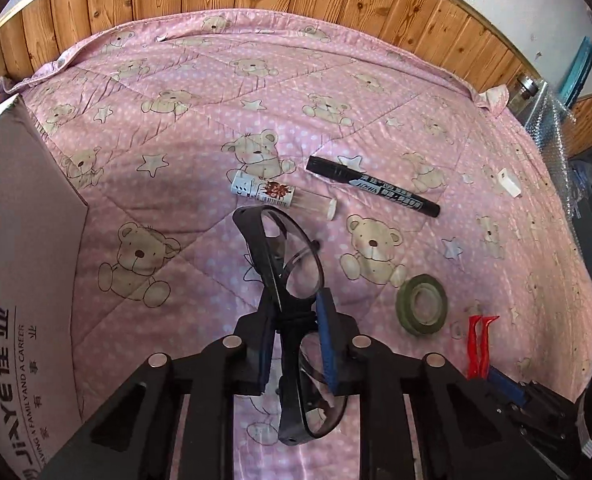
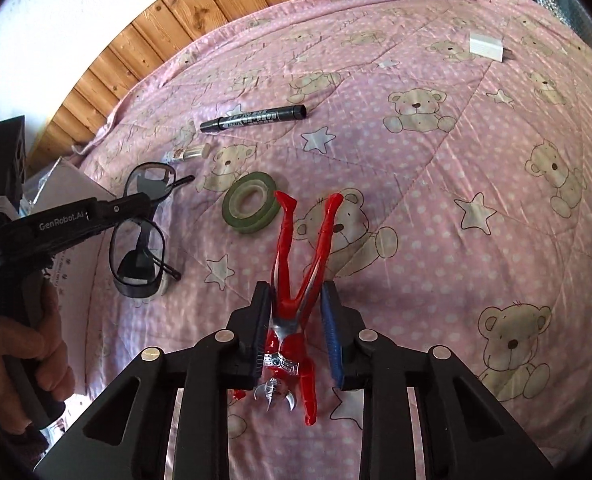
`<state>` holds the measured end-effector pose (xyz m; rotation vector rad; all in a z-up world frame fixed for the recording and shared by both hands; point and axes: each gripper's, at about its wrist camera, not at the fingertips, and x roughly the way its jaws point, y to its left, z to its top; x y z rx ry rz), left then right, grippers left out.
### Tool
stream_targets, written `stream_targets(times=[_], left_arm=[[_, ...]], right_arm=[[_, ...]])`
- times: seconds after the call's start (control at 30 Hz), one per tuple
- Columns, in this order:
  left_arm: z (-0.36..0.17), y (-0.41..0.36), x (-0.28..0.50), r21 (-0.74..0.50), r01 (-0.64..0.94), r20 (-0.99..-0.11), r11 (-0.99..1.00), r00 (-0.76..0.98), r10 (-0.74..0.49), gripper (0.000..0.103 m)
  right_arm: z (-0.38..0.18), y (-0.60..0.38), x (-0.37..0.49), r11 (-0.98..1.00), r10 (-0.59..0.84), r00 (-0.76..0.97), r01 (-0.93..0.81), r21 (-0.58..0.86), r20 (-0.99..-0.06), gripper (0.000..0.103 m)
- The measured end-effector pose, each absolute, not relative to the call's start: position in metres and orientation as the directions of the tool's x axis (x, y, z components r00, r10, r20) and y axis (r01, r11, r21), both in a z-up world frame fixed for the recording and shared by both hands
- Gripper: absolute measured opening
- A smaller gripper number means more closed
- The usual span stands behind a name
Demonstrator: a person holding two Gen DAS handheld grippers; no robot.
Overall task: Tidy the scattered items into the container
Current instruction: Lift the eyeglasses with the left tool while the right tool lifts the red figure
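Black-framed clear safety glasses (image 1: 296, 280) clamped at bridge by left gripper (image 1: 296, 344); right gripper (image 2: 296, 332) pinches red-and-silver plastic figure (image 2: 296, 300) at waist.

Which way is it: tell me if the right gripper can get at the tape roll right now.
Probably not yet. The right gripper is already shut on the red figure, so its jaws are taken. The path itself looks free: the tape roll lies on the bedspread just ahead to its left, nothing on top.
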<state>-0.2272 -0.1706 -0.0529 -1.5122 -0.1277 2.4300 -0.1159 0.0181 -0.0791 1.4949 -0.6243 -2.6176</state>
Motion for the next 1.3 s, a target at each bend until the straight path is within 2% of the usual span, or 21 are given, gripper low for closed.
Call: stream_targets(times=[0.57,1.3], left_arm=[[-0.019,-0.188,-0.143,-0.289,-0.163,-0.834,-0.943,-0.441,0.332,0.017],[0.039,-0.188,-0.077,-0.291,-0.213,-0.771,-0.933,-0.526,0.361,0.017]], right_arm=[[-0.047,0.005,-0.083,-0.909,-0.297,-0.566,-0.079,0.409,-0.769,0.026],[-0.013,-0.013,-0.039,-0.906,-0.333,-0.607,-0.006,0.423,-0.722,0.026]])
